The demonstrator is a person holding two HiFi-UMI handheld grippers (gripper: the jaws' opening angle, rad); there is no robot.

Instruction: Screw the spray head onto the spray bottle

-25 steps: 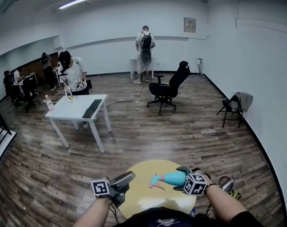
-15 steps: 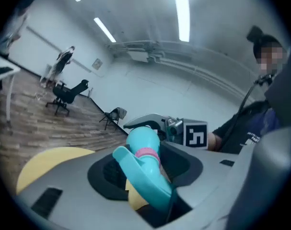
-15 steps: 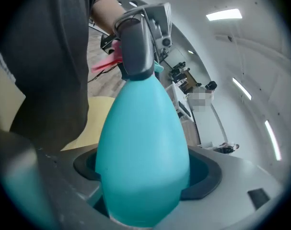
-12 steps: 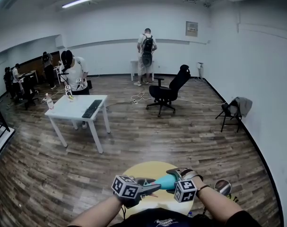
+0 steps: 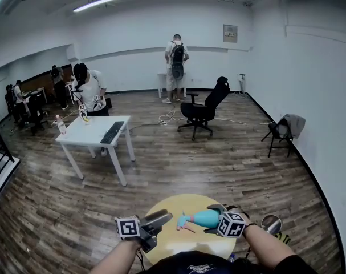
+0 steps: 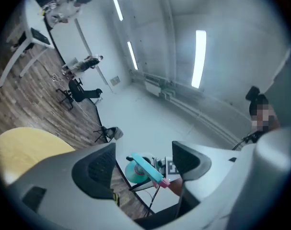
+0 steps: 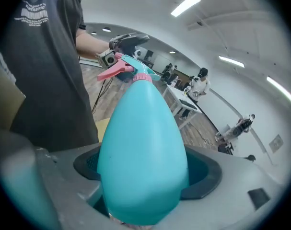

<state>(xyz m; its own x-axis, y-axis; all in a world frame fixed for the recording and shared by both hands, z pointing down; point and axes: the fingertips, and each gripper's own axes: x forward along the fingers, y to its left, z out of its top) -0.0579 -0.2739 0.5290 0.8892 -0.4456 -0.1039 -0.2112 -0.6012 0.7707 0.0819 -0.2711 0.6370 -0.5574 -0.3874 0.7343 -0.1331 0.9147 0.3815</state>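
Observation:
My right gripper is shut on the body of a teal spray bottle, held on its side above the round yellow table. The bottle's spray head, teal with a pink trigger, sits on the neck and points left. In the right gripper view the bottle fills the gap between the jaws of that gripper, with the spray head at its far end. My left gripper hangs left of the spray head, apart from it. Its jaws have just been opening, and the left gripper has nothing between them.
A white table with a keyboard stands to the far left, with people beyond it. An office chair stands in mid-room and a folding chair by the right wall. A round metal object sits beside my right forearm.
Half a second ago the left gripper was at the spray head with narrower jaws. It has since drawn back to the left and opened. The right gripper and bottle have barely moved.

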